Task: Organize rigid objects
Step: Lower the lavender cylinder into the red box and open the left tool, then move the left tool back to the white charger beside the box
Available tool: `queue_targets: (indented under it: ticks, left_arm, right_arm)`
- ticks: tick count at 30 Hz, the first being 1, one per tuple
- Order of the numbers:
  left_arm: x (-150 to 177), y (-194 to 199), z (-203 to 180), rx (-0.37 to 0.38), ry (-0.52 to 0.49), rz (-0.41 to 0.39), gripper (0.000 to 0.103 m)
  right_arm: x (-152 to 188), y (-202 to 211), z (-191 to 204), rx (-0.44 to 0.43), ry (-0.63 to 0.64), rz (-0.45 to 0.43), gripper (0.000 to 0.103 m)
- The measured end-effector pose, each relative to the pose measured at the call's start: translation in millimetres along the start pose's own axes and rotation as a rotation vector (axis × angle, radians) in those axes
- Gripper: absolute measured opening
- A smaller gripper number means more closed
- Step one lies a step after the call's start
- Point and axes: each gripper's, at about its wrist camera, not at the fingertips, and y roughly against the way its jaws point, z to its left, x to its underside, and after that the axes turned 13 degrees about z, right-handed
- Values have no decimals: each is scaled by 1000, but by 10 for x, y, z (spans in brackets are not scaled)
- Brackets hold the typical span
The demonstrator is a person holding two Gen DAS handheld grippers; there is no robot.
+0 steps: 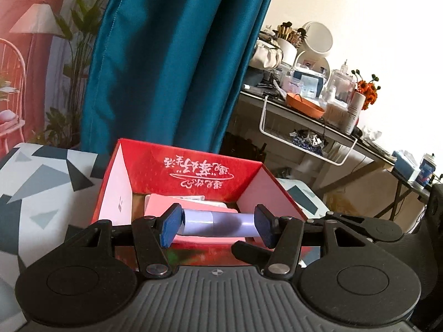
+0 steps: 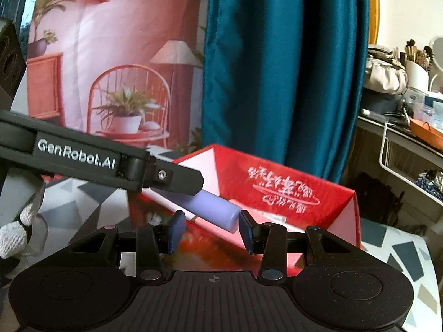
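**Lavender tube held end to end over the red box**

Blue ribbed pads (image 1: 172,225) of the left gripper (image 1: 217,225) clamp the lavender tube (image 1: 218,222) lengthwise, 1 pad on each end, so the tube lies crosswise above the red box (image 1: 193,177). It looks like smooth hard plastic with a seam between cap and body: probably light, stiff and somewhat slippery. An end-to-end hold can let it pivot or pop out; gripping across the middle of the barrel would likely be steadier.

The right gripper (image 2: 211,231) hangs released, jaws apart and holding nothing, just in front of the box, with the tube's free end near its right pad.

Inside the box lies a flat pink carton (image 1: 193,207); the box walls are glossy printed cardboard, white-lined. Under the box is a tablecloth (image 1: 41,182) with grey triangles.
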Motion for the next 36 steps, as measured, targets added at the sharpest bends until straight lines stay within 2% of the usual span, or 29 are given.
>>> queue_targets:
  ticks: [3,7,11,18,21,25,36]
  left_arm:
    - [-81,-175,98,5,30,42,60]
    - [-136,-395,249,-8,74,90,60]
    - [-179,-551,320,-22,87,125,60]
    - [-183,-691,342,-56,62,157,60]
    - [-180,-700,343,-65,42,156,60]
    - [-185,-654,335,-95,30,148,60]
    - [-130,-372,255,-150,-11,98,67]
  right_arm:
    - [-97,-140,-109,-11,-18,9,40]
    - [-172,-404,-228,-44,-30,62,43]
    - [-212,-577,-269,-48,-11,104,43]
    - [-194,-731,-354,-83,-80,129,43]
    - [-155,-724,-378,-115,-105,120,42]
    - [-159,-692,-359,-110,-105,114,43]
    - [-3,-273,-544,-53,-136,54,48]
